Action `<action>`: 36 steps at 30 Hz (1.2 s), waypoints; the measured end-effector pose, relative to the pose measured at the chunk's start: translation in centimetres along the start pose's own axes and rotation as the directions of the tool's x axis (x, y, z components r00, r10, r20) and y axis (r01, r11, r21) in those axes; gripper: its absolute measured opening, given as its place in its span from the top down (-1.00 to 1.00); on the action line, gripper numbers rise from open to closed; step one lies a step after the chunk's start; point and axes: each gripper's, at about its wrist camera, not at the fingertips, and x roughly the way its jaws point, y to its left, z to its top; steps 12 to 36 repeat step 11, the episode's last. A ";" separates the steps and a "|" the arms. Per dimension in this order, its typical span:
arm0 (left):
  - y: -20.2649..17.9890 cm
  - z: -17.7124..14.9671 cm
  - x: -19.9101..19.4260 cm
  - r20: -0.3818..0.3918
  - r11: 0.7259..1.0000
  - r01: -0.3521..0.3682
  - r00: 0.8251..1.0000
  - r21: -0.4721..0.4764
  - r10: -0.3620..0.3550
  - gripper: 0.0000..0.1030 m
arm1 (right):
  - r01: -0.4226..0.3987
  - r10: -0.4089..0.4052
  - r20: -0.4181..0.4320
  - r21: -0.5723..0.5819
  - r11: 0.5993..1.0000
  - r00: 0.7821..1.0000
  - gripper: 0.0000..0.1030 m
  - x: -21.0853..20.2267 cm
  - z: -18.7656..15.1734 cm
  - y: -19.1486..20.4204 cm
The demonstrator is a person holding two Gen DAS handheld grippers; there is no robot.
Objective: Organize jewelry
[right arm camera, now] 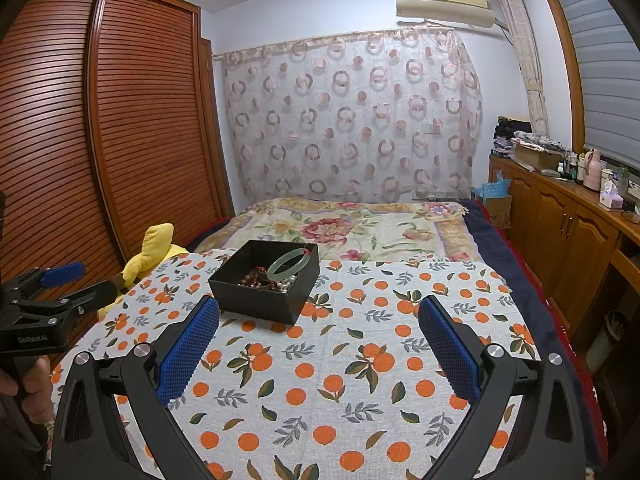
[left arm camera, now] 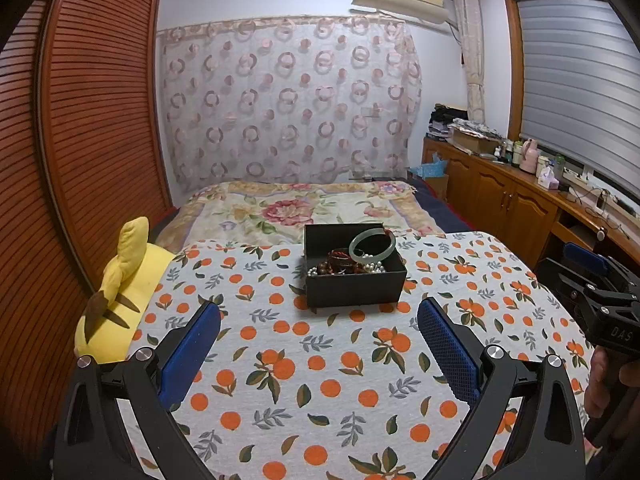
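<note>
Both tongs, left tongs [left arm camera: 319, 334] and right tongs [right arm camera: 319, 334], are hovering wide open and empty short of the black box [left arm camera: 354, 266] near the desk's far edge, where the smooth, brittle-looking bangle [left arm camera: 372, 245] is leaning, probably best pinched gently across its rim.

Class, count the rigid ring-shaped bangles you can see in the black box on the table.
1. A pale green bangle leans against the far right side of the box, on top of beads. Others may lie hidden under the pile.
</note>
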 end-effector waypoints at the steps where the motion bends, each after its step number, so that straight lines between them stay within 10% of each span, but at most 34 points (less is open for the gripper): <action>1: 0.0 0.0 0.0 -0.001 1.000 0.000 1.000 -0.001 0.000 -0.85 | 0.000 0.000 -0.001 0.000 1.000 1.000 -0.95 0.0 0.0 0.0; 36: 0.0 -0.2 0.0 0.001 1.000 0.001 1.000 0.000 -0.001 -0.85 | 0.001 -0.001 0.000 0.001 1.000 1.000 -0.95 0.0 0.0 0.0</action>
